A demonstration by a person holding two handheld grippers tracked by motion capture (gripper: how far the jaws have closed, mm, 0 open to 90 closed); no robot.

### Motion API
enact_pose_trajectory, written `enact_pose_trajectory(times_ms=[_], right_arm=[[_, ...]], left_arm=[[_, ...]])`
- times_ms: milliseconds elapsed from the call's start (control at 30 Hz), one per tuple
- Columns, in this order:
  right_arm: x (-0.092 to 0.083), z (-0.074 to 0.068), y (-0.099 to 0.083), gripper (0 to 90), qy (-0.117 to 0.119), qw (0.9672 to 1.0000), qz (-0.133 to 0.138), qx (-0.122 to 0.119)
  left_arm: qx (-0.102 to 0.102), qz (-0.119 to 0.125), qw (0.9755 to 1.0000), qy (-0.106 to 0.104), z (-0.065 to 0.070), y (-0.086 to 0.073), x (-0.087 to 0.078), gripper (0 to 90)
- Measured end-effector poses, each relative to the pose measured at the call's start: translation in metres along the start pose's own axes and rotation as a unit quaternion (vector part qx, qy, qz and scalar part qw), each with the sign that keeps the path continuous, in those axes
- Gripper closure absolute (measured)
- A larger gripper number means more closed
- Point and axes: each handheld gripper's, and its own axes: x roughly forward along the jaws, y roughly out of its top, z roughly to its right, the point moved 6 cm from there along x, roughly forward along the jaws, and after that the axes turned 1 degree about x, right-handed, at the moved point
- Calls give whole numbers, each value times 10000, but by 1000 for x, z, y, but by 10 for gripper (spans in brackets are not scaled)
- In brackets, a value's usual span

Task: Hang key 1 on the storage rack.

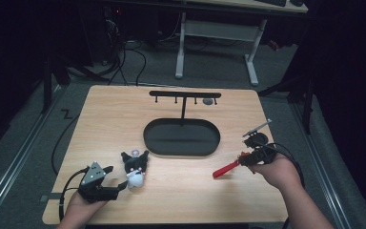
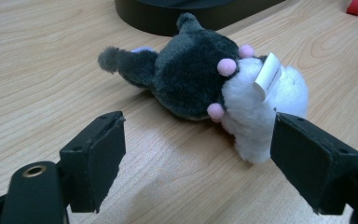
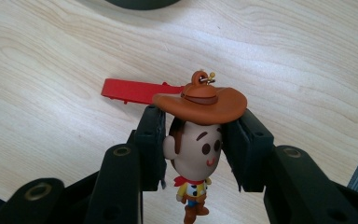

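Note:
A small cowboy figure [image 3: 193,151] with a brown hat has its head pinched between the two jaws of my right gripper [image 3: 198,116], which is shut on it. A red strap [image 3: 130,91] runs out from behind the hat. In the high view the right gripper [image 1: 245,155] is at the table's right, with the red strap [image 1: 226,168] slanting down to the left. A black and white plush toy [image 2: 205,79] lies on the wood just ahead of my left gripper [image 2: 198,128], whose jaws stand open and apart from it. The left gripper [image 1: 116,176] sits beside the plush toy [image 1: 134,167].
A black stand has an oval base [image 1: 181,137], and its bar with hooks [image 1: 185,94] rises at the middle back of the wooden table [image 1: 124,114]. A small grey item [image 1: 208,101] hangs near the bar's right end. A metal part [image 1: 257,128] lies by the right edge.

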Motion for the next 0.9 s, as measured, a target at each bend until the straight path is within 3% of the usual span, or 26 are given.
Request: enact_pose_trajectory(times_ms=[500, 900], right_arm=[[-25, -2, 16, 606, 48, 9998, 172, 44], [-45, -5, 40, 606, 41, 9995, 323, 60]], left_arm=[[-43, 105, 9999, 43, -2, 1, -2, 185], [-95, 218, 9997, 91, -4, 3, -5, 182]])
